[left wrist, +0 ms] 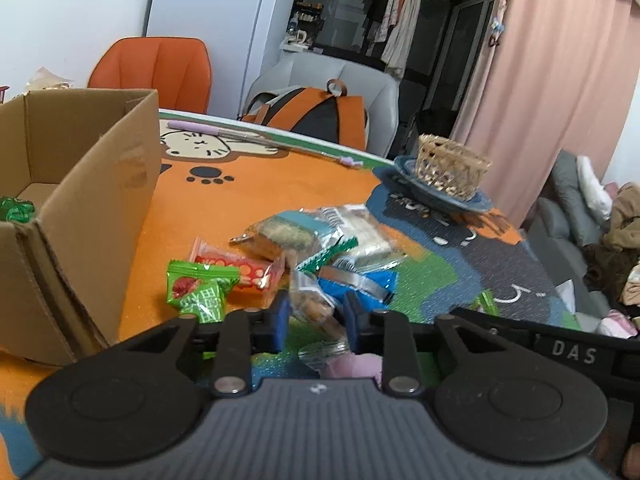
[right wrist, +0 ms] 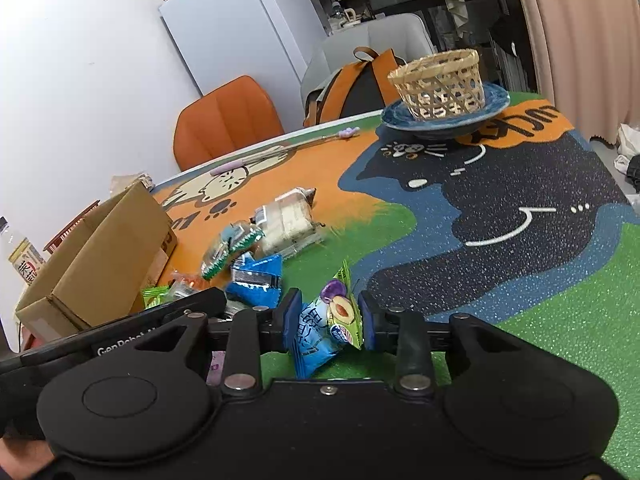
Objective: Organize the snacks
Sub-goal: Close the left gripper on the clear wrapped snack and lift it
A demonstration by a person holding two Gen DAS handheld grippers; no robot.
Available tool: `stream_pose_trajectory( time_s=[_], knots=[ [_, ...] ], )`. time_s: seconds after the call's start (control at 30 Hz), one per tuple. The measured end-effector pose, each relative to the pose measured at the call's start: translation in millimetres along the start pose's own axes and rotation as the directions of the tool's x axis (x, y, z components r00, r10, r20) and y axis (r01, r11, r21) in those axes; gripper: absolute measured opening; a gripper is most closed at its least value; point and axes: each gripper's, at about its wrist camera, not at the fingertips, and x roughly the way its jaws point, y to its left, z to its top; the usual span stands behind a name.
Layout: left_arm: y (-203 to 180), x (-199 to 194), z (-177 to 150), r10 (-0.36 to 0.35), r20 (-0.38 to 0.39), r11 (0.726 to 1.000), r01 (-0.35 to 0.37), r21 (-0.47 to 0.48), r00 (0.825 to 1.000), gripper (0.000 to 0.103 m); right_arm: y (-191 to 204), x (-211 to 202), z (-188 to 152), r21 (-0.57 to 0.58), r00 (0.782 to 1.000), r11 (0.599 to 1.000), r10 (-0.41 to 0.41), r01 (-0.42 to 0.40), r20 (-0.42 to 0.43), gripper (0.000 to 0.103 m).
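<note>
A pile of wrapped snacks [left wrist: 304, 248] lies on the cat-print mat, right of an open cardboard box [left wrist: 88, 184]. A green packet [left wrist: 16, 210] lies inside the box. My left gripper [left wrist: 316, 320] is at the near edge of the pile, and its blue pads press on a clear packet of brown snacks [left wrist: 310, 304]. A green packet [left wrist: 196, 292] and a red one [left wrist: 236, 270] lie just left of it. In the right wrist view my right gripper [right wrist: 329, 320] is shut on a blue plum-print packet [right wrist: 320, 332], just right of the pile [right wrist: 276, 232] and the box [right wrist: 100, 264].
A woven basket [left wrist: 452, 168] stands on a blue plate [left wrist: 476, 204] at the table's far right. A lilac-handled stick [left wrist: 224, 130] lies along the far edge. Behind the table stand an orange chair [left wrist: 156, 68] and a backpack [left wrist: 316, 116]. A bottle [right wrist: 24, 260] stands beyond the box.
</note>
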Motion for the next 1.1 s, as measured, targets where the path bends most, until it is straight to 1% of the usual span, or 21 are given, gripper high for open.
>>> stream_pose_trajectory(
  time_s=[0.33, 0.47, 0.7, 0.83, 1.1],
  knots=[
    [10, -4, 2, -0.025, 0.006, 0.999, 0.025, -0.032, 1.0, 0.021, 13, 1, -2, -0.018, 1.0, 1.0, -0.004, 0.004, -0.006, 0.032],
    [11, -9, 5, -0.038, 0.014, 0.998, 0.038, -0.044, 0.999, 0.016, 13, 0, 0, -0.016, 1.0, 1.0, -0.006, 0.006, -0.001, 0.032],
    [10, -17, 11, -0.05, 0.036, 0.998, 0.052, -0.047, 0.998, 0.016, 14, -6, 3, -0.016, 1.0, 1.0, -0.004, 0.005, 0.018, 0.032],
    [11, -28, 14, -0.052, 0.06, 0.998, 0.055, -0.041, 0.997, 0.016, 19, -9, 5, -0.021, 1.0, 1.0, 0.001, 0.0, 0.027, 0.032],
    [18, -48, 26, -0.049, 0.112, 0.998, 0.053, -0.037, 0.993, 0.016, 42, -15, 12, -0.057, 0.998, 0.998, 0.031, -0.027, 0.057, 0.032]
  ],
)
